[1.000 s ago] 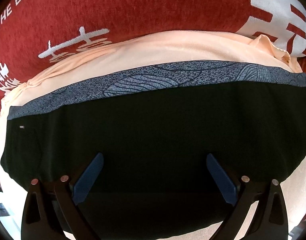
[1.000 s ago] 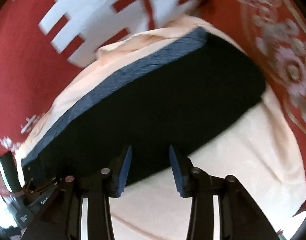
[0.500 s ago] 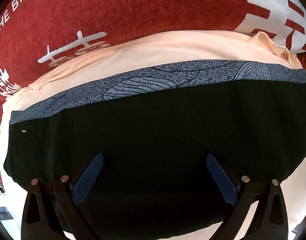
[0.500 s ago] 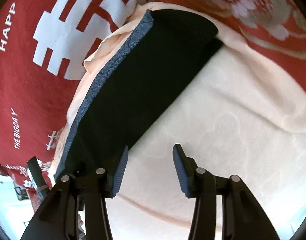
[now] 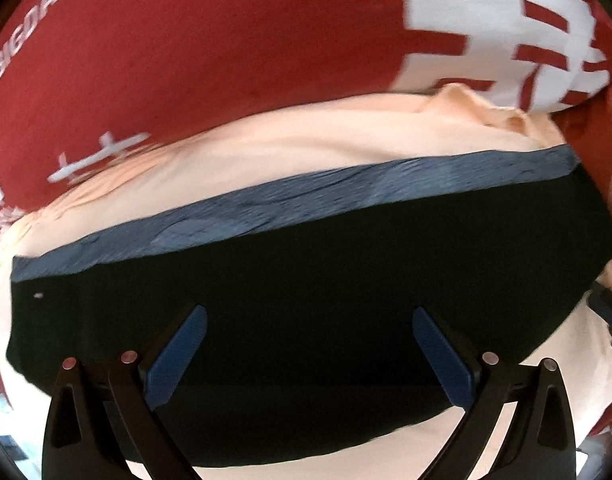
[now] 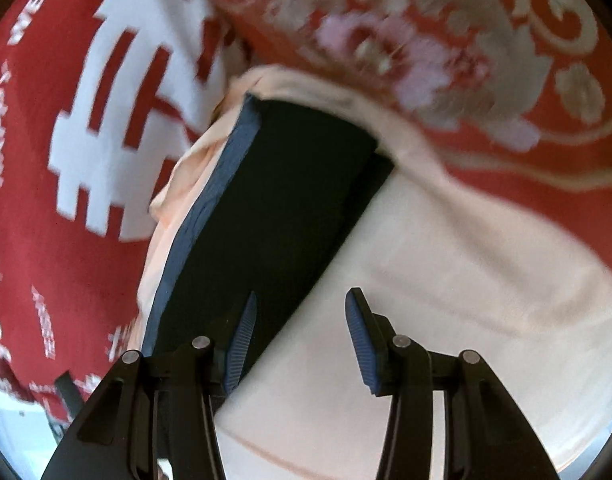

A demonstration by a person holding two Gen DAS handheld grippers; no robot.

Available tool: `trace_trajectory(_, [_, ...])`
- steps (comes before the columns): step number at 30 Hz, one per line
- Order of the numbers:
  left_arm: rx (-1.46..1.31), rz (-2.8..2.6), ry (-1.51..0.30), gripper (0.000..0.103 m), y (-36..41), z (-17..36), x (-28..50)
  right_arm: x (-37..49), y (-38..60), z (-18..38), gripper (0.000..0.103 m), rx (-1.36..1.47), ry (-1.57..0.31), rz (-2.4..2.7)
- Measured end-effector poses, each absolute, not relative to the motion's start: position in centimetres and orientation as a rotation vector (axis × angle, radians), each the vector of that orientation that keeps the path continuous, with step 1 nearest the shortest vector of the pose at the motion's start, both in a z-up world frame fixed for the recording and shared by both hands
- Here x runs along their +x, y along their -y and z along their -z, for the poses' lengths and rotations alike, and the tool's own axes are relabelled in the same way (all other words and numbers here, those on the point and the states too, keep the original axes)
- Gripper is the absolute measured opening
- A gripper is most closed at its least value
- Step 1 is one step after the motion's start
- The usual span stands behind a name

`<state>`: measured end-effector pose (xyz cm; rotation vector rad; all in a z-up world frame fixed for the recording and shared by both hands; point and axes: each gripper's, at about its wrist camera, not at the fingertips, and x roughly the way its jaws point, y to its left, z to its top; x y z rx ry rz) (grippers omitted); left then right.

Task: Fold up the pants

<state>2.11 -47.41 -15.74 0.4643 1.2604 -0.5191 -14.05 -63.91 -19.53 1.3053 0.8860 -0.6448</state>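
Note:
The black pants lie folded into a flat oblong on a peach cloth, with a grey-blue patterned waistband along the far edge. My left gripper is open and empty, its blue pads spread wide just above the pants. In the right wrist view the pants run diagonally at left of centre. My right gripper is open and empty, above the pants' near edge and the peach cloth.
A red bedspread with white characters surrounds the peach cloth. A red floral-patterned cover lies to the right. Part of the right gripper shows at the right edge of the left wrist view.
My right gripper has pulled back and swung right off the pants, its jaws opening a little wider. The left gripper has shifted slightly; the pants stay put.

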Motion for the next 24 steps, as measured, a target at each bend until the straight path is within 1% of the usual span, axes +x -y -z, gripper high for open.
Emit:
trace_trajectory(1, [0.463, 0.532, -1.258, 0.103, 48.3, 15.7, 1.8, -13.9, 64.4, 19.8, 0.031, 1.313, -0.901, 0.654])
trace_trajectory(2, [0.463, 0.54, -1.257, 0.103, 48.9, 15.7, 1.5, -13.7, 64.9, 20.1, 0.006, 1.319, -0.915, 0.655])
trace_trajectory(3, [0.462, 0.55, -1.256, 0.103, 49.5, 15.7, 1.3, -13.7, 65.2, 20.0, 0.005, 1.319, -0.909, 0.655])
trace_trajectory(7, [0.502, 0.564, -1.253, 0.103, 51.1, 16.9, 0.0, -13.0, 66.1, 18.4, 0.005, 1.225, -0.891, 0.64])
trace_trajectory(9, [0.548, 0.55, -1.287, 0.103, 51.4, 18.5, -0.4, -13.2, 66.3, 18.0, 0.006, 1.212, -0.882, 0.623])
trace_trajectory(11, [0.49, 0.549, -1.297, 0.103, 50.9, 18.6, -0.2, -13.5, 66.3, 18.3, 0.007, 1.241, -0.884, 0.59])
trace_trajectory(13, [0.464, 0.554, -1.316, 0.103, 50.7, 18.7, -0.1, -14.2, 65.6, 18.8, 0.012, 1.27, -0.889, 0.562])
trace_trajectory(15, [0.472, 0.56, -1.313, 0.103, 50.6, 18.8, 0.0, -14.5, 65.1, 19.2, 0.029, 1.289, -0.886, 0.54])
trace_trajectory(17, [0.486, 0.563, -1.3, 0.103, 50.7, 18.7, -0.1, -14.9, 64.6, 19.7, 0.035, 1.314, -0.869, 0.52])
trace_trajectory(20, [0.486, 0.564, -1.293, 0.103, 51.3, 18.5, -0.9, -15.3, 64.3, 20.3, 0.035, 1.36, -0.825, 0.483])
trace_trajectory(24, [0.476, 0.559, -1.299, 0.103, 51.1, 18.4, -1.0, -15.2, 64.4, 21.3, 0.035, 1.388, -0.809, 0.482])
